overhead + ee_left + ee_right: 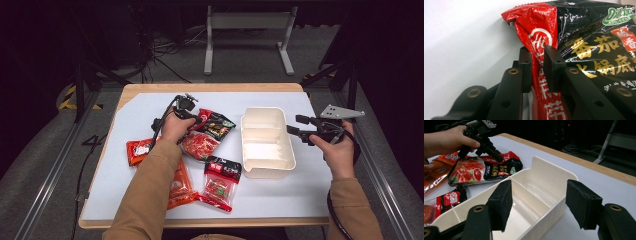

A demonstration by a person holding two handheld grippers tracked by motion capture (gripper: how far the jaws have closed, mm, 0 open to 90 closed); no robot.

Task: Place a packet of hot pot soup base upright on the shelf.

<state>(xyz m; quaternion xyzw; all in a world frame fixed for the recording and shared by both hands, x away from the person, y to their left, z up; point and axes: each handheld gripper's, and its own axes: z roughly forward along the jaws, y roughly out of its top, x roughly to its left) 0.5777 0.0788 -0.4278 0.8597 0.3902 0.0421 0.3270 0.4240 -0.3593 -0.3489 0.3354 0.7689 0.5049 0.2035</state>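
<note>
A black-and-red sauce packet (209,134) lies on the white mat left of a white two-compartment box (265,111). My left gripper (196,116) is shut on the packet's red top edge. In the left gripper view both pads pinch that edge (537,53), and the packet (594,37) spreads to the right. My right gripper (296,126) hovers open at the box's right side with nothing between its pads. The right gripper view looks over the box (549,170) between the jaws (540,187), with the packet (486,170) and the left gripper (498,158) beyond.
Three more red snack and sauce packets lie near the table's front: one at the left (137,150), one under my left forearm (181,186), one in front of the box (220,182). A metal stand (247,22) is on the floor behind the table.
</note>
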